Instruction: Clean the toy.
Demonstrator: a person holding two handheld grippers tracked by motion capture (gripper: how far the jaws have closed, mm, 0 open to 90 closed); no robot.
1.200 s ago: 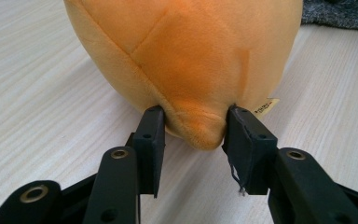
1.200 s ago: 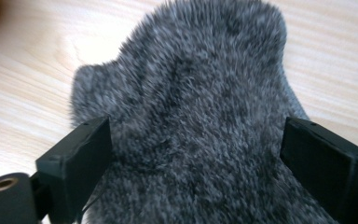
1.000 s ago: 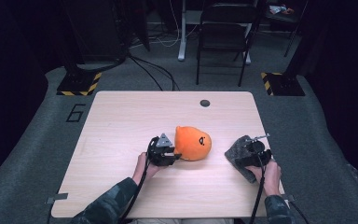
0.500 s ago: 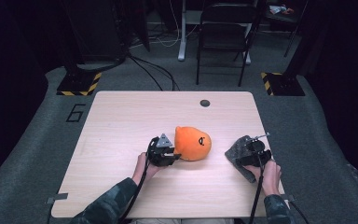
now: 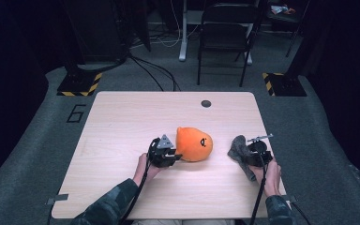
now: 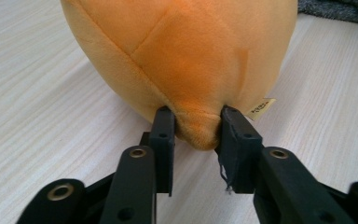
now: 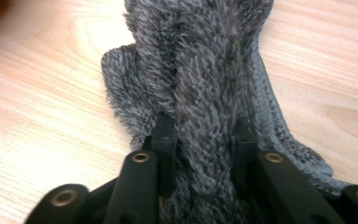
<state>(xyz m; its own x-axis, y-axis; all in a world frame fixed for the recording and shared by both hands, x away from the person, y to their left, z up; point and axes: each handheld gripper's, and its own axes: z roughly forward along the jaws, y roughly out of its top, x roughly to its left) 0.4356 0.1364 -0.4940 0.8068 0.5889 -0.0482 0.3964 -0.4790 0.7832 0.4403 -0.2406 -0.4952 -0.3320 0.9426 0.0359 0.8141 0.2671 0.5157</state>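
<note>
On the wooden table [image 5: 122, 122] lies an orange plush toy [image 5: 194, 144], round in shape, with a small dark face drawn on its upper side; it rests a little to the person's side of the table's middle. The left gripper [image 5: 171, 156] lies just beside the toy, at its left in the high view; in the left gripper view its two black jaws have just been closing and now pinch a small bulge of orange fabric [image 6: 196, 126] at the low end of the toy, one pad pressing on each side of it. A small cream label [image 6: 262, 108] sticks out of the seam next to the right pad.

To the right of the toy, and apart from it, lies a grey fuzzy cloth [image 5: 240, 149] (it looks knitted on one face and furry on the other); the right gripper [image 5: 244, 155] rests at its edge, near the right rim of the table. In the right gripper view the jaws have just been closing and now squeeze a thick fold of the cloth [image 7: 200, 107] between them; the fold rises up from the pads, and the rest of the cloth spreads flat on the wood at both sides.

Both hands lie low on the table, the left hand [image 5: 144, 168] behind its gripper and the right hand [image 5: 269, 172] behind the other.
</note>
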